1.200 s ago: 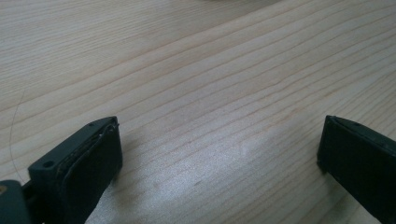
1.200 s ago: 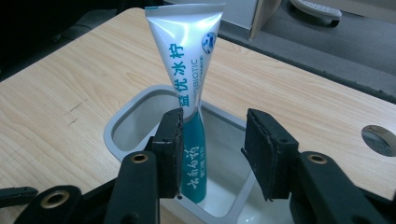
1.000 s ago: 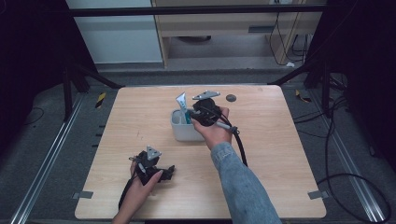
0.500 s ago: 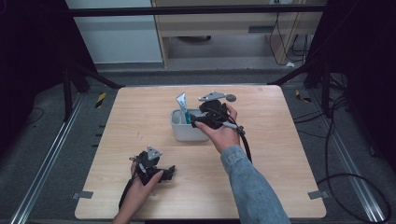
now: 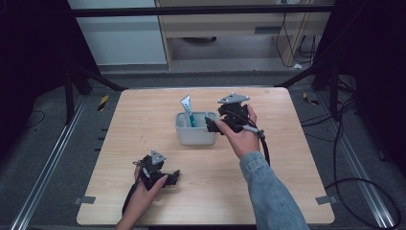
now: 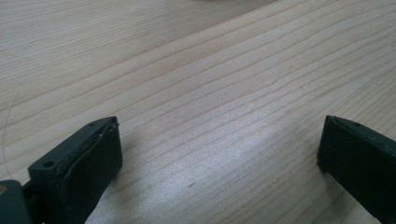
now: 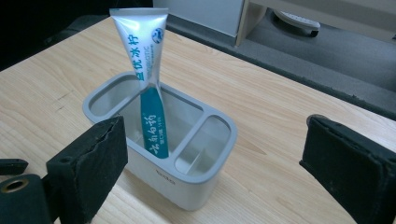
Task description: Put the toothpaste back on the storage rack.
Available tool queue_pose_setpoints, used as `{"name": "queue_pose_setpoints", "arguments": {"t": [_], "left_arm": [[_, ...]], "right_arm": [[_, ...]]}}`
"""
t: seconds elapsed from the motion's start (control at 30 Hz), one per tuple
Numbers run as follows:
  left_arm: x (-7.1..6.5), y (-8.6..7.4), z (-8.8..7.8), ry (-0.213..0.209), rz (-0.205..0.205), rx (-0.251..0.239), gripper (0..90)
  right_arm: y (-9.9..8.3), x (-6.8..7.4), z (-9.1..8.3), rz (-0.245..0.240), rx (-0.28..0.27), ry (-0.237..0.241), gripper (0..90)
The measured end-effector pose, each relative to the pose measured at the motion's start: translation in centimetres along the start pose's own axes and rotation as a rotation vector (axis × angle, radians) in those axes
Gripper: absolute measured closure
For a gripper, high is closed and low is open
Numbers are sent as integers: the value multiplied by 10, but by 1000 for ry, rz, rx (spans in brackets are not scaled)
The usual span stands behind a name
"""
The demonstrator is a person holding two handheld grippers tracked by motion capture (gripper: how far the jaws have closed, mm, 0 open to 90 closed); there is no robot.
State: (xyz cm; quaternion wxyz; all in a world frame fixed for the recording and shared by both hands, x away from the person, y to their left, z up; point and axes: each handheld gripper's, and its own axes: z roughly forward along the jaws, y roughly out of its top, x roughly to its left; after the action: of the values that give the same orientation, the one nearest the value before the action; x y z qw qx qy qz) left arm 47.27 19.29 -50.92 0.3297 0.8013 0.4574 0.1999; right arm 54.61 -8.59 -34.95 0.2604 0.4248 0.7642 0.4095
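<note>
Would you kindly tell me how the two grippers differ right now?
The right gripper is raised beside the holder, its jaws just opened off the toothpaste tube; the left gripper lies low near the table's front edge, away from both. Both stand open and empty.

The holder (image 5: 195, 130) is the one obstacle standing on the table (image 5: 297, 158). A tube (image 5: 187, 109) rises out of its middle compartment and leans toward the holder's left end, so the way down into that compartment is partly blocked; in the right gripper view the narrow slots (image 7: 201, 142) at either end stand free. Just right of the holder the right gripper (image 5: 214, 125) hangs with jaws wide, having just been opening, nothing between them, taking up that side. Left of the holder and behind it the wood lies bare. Well in front of the holder, toward the left, the left gripper (image 5: 173, 176) rests on the table; between it and the holder a hand could pass.
</note>
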Motion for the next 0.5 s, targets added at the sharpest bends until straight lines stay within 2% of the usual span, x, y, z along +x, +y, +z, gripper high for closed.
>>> {"name": "queue_pose_setpoints", "arguments": {"t": [0.23,0.5], "left_arm": [[-1,0,0,0,2,2,0],[-1,0,0,-1,3,1,0]], "right_arm": [[-14,-17,-11,17,5,-29,83],[-25,-37,-19,10,18,-83,117]]}}
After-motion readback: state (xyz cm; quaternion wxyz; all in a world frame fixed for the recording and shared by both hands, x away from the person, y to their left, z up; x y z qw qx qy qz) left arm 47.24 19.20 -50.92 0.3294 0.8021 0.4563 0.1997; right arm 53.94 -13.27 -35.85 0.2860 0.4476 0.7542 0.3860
